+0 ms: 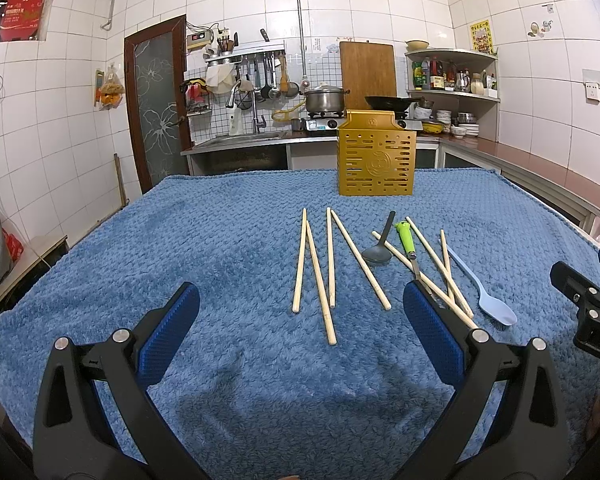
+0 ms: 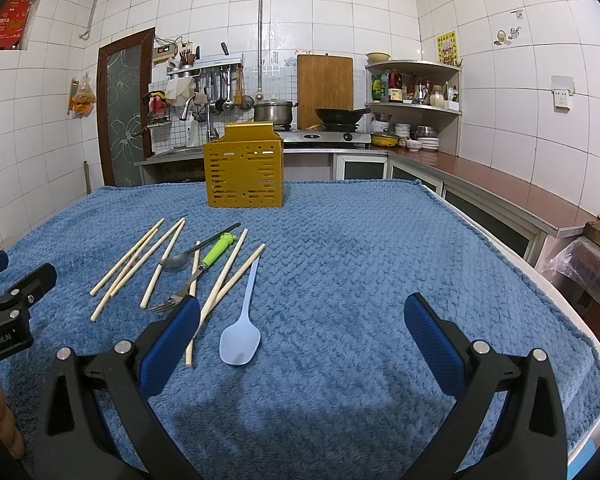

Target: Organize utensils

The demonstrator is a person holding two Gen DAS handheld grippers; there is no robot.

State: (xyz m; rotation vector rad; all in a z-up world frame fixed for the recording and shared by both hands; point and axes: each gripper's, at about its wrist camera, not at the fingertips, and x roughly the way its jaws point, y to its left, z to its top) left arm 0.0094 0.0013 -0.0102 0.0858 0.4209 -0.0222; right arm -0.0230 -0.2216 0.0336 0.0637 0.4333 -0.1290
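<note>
Pale wood chopsticks (image 1: pixel 314 268), loose on the blue-blanketed desk (image 1: pixel 180 240), long axes running away from the viewer toward the yellow slotted holder (image 1: pixel 375 160). Left tool (image 1: pixel 300 332): fingers spread wide, holding nothing, chopsticks directly ahead between its fingers. Right tool (image 2: pixel 302 336): likewise wide, holding nothing; light blue spoon (image 2: pixel 242 328) just ahead-left. Likely nearer for chopsticks: left.

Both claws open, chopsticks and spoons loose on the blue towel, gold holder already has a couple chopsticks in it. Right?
Not quite: the gold holder shows no chopsticks sticking out of its top in either wrist view. The chopsticks, the blue spoon and the dark spoon all lie loose on the blue towel. The left claw and the right claw are both open.
</note>
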